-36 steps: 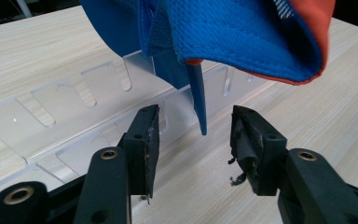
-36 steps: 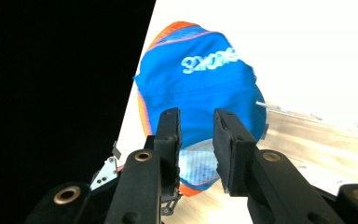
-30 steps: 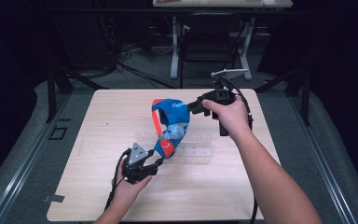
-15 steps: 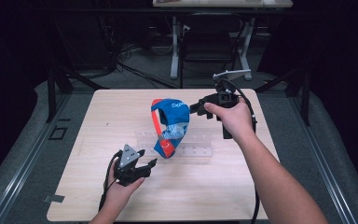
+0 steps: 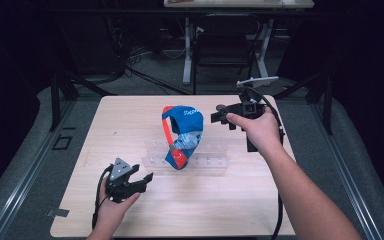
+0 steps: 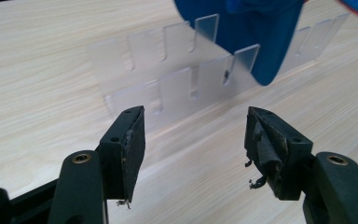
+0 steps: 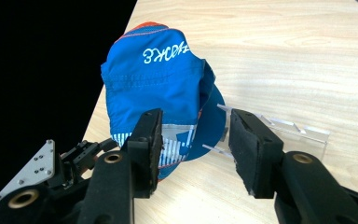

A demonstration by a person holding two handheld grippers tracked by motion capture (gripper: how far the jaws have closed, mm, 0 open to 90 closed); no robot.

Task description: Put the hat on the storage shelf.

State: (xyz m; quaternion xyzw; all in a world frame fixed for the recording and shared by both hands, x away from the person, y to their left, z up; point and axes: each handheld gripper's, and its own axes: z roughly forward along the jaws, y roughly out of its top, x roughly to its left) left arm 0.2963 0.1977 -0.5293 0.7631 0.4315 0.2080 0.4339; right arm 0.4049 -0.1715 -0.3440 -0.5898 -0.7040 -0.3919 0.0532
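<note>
A blue cap (image 5: 182,131) with a red brim and white lettering stands on edge in a clear slotted rack (image 5: 207,161) at the middle of the table. My left gripper (image 5: 147,180) is near the front left, well back from the cap. Its jaws have just been opening and hold nothing; the left gripper view shows the pads (image 6: 133,149) wide apart before the rack (image 6: 177,84) and the cap's (image 6: 256,32) lower edge. My right gripper (image 5: 214,117) hovers just right of the cap's crown. Its jaws have also just been opening, with nothing between them, the cap (image 7: 154,74) lying beyond.
The wooden table (image 5: 130,115) has bare board on both sides of the rack. Dark floor, metal frame legs and cables lie behind it. In the right gripper view the left gripper (image 7: 74,156) sits at the table's near edge.
The left gripper has let go of the cap's lower end and pulled back toward the front left. The right gripper's jaws have come off the cap's crown. The cap stays in the rack.
</note>
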